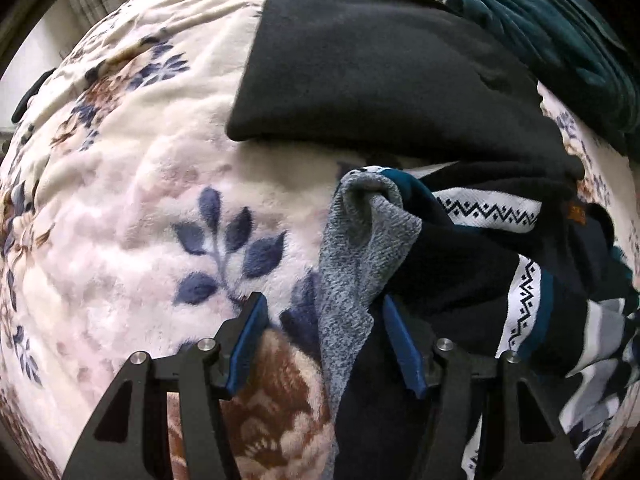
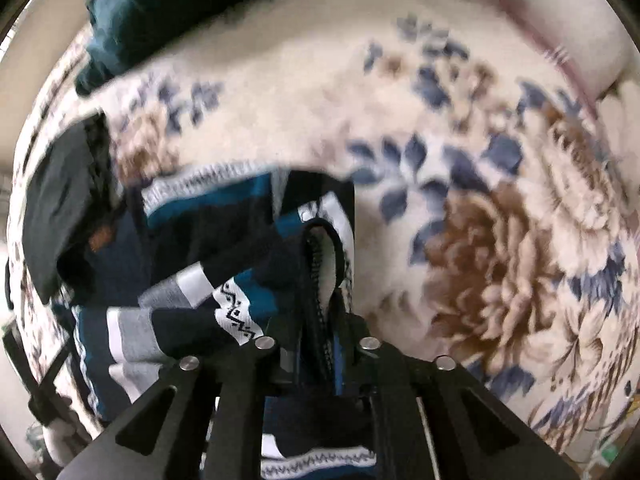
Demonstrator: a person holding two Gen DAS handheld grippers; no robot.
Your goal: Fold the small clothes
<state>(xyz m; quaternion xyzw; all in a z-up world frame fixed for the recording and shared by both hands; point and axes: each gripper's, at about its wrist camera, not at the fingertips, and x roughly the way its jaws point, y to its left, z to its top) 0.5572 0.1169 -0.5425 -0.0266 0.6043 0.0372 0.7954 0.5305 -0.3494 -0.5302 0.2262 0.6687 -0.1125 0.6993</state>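
Observation:
A navy, teal and white knit garment with zigzag bands (image 1: 484, 208) lies crumpled on a floral blanket (image 1: 140, 200). Its grey knit part (image 1: 360, 248) hangs down between the blue pads of my left gripper (image 1: 324, 320). That gripper stands open, and its right finger (image 1: 400, 340) is close beside the cloth. In the right wrist view the same garment (image 2: 192, 216) is bunched at left. My right gripper (image 2: 320, 320) is shut on its dark, stitched edge (image 2: 320, 256), which rises out of the narrow jaws and shows a white inside.
A folded black fleece piece (image 1: 380, 80) lies just beyond the knit garment and shows again as a black fleece piece (image 2: 56, 200) at the left. A dark teal garment (image 1: 560, 28) is heaped at the far edge, and the teal garment (image 2: 132, 12) appears top left. Bare floral blanket (image 2: 480, 240) spreads to the right.

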